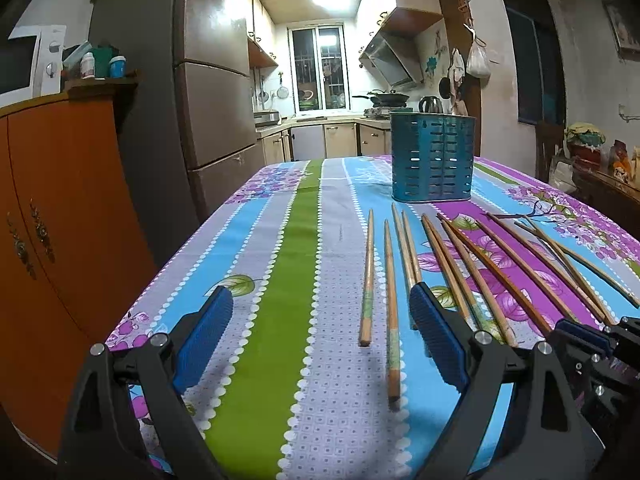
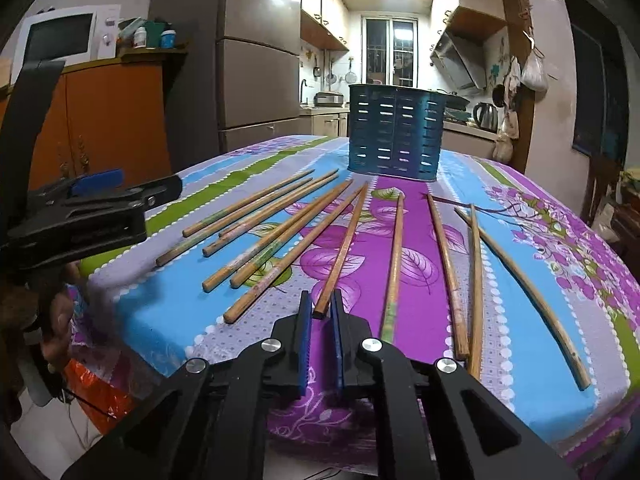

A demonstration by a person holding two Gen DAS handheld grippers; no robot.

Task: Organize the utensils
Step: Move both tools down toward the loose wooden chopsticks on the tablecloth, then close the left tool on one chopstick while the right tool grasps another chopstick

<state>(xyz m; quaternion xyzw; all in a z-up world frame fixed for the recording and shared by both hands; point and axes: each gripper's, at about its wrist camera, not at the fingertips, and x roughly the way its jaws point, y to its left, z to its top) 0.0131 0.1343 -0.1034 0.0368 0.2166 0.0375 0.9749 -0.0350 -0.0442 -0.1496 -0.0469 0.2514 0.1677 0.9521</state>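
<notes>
- The right tool (image 2: 320, 312) had its pads nearly together around the near end of one chopstick (image 2: 344, 248); whether they truly pinched it could not be told, as a sliver of gap showed beside the stick
- Judged risk: a hold so close to the butt end would let the long stick droop or pivot on lifting, and its far tip could sweep the neighbours out of line
- Judged risk: a weak pinch on a thin, smooth stick might let it slip out on the way to the holder (image 2: 395, 133)
- Judged risk: the holder stood well beyond the sticks near the far side of the table (image 1: 280, 264); a tilted stick could strike its rim and miss, or nudge the light, slotted can
- The left tool (image 1: 320, 336) had its pads wide apart with nothing between them but cloth, low over the table; two sticks (image 1: 380, 284) lay just inside its right pad, so a careless drop could knock them
- The chopsticks were wooden and worn, some with faded green bands near the butt, one at the far right plainly bowed (image 2: 524, 292)
- They lay fanned on the striped floral cloth, tips toward the holder, a few crossing or touching
- The holder was blue-green metal, upright; its contents could not be seen
</notes>
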